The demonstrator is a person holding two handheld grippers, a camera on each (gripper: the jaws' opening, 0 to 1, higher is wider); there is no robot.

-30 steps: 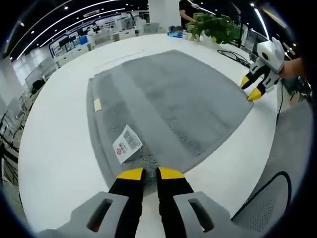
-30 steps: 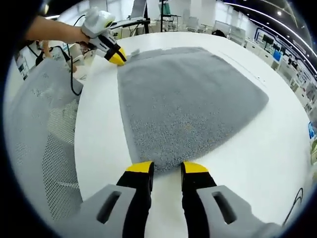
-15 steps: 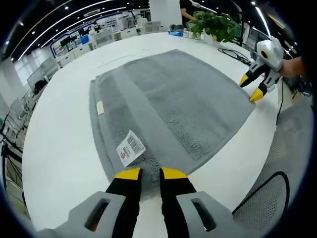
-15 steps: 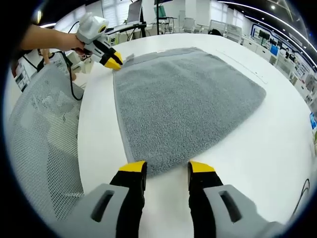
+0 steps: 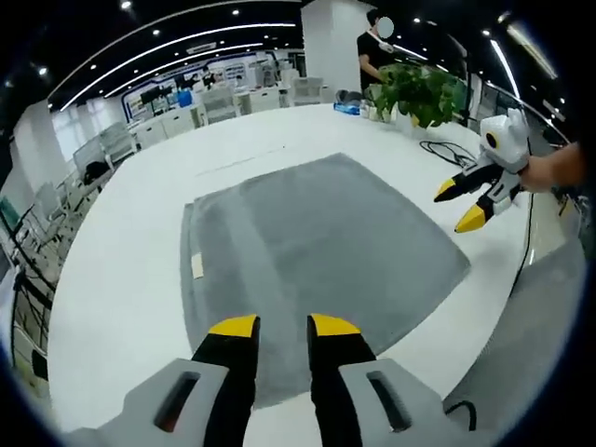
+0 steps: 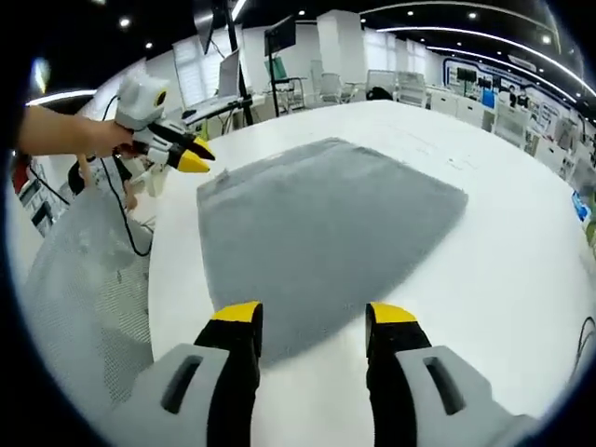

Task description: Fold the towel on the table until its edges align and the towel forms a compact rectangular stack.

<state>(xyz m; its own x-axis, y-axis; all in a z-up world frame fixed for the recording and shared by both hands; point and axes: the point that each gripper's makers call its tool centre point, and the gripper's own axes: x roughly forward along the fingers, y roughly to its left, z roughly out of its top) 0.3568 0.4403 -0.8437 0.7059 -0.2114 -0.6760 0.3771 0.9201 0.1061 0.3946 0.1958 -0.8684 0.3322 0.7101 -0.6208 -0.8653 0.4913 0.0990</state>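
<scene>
Towel (image 5: 317, 251) lies flat on the white tabletop (image 5: 121, 279), grey, seemingly one fold already in: a doubled band runs along one side, small tag (image 5: 196, 265) on it. Not yet a compact stack, so more folds needed, by my read.

Left gripper (image 5: 282, 325) hovers over the near edge of the towel, jaws a little apart, holding nothing. Right gripper (image 6: 309, 312) over its own near corner, jaws wide apart, also empty. In the left gripper view the right gripper shows at the far side of the towel, tips clear of the cloth. In the right gripper view the left one sits just beside the far corner; can't tell if it touches.

Risks from here:
- Grabbing one layer only at the doubled band → fold opens up, edges won't align.
- Uneven lift btwn the 2 grippers → skewed fold, corners off.
- Pinch too shallow on thick pile → corner slips mid-carry, towel bunches.
- Towel edge is near the tabletop rim w/ a mesh chair (image 6: 84, 279) just beyond; dragging toward the person could pull cloth off the edge.
- Cable (image 5: 447, 154) and plant (image 5: 419, 88) on the far side: a wide swing could snag them.
</scene>
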